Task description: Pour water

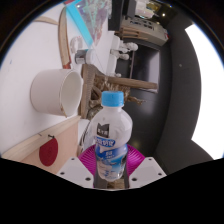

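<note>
Clear plastic water bottle (pixel 110 140) upright between the gripper (pixel 111 172) fingers, light blue cap on, dark label across the upper body, blue-and-white band lower down; magenta pads (pixel 94 157) close against both sides of the bottle, no gap visible, so closed around it and gripping; lower bottle sunk between the fingers, base hidden, cannot tell whether lifted or resting on anything. White cup (pixel 57 92) to the left and beyond the fingers, apart from the bottle, mouth tipped toward the camera, sitting on a pale surface (pixel 30 60). Light wooden board (pixel 45 140) below the cup, just left of the left finger, red rounded mark (pixel 47 152) on its face. Wooden frame (pixel 105 78) behind the bottle, slats tilted, white pieces (pixel 125 46) perched on its top; exact nature of those unclear. Pink-and-white patterned cloth (pixel 95 15) far back at the top; dark background to the right with one bright white patch (pixel 203 45), too blurred to identify.
</note>
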A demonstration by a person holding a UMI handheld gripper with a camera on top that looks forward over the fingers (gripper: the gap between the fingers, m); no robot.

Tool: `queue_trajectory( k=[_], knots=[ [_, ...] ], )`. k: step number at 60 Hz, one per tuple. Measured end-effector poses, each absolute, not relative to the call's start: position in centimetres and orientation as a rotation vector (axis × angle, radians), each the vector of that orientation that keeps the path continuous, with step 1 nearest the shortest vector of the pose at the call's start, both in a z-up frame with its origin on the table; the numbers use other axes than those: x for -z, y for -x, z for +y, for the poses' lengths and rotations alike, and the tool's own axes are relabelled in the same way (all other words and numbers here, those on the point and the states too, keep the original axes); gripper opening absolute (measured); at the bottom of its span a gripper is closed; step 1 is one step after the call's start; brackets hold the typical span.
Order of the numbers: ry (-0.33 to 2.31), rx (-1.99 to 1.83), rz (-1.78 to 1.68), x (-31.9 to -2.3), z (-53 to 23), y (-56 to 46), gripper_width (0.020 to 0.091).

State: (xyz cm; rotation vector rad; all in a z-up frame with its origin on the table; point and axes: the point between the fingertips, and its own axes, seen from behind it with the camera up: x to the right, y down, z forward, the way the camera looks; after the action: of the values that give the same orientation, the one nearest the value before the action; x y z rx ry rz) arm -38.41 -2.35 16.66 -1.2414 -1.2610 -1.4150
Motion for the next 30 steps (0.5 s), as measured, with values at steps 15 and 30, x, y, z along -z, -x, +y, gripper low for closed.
queue_trajectory(
  k=[15, 30],
  knots=[
    [1.655, 0.734, -0.709, -18.4, -4.6, 38.6, 0.0345],
    [1.865, 0.163, -0.292, -14.7, -4.5, 37.3, 0.0347]
  ],
)
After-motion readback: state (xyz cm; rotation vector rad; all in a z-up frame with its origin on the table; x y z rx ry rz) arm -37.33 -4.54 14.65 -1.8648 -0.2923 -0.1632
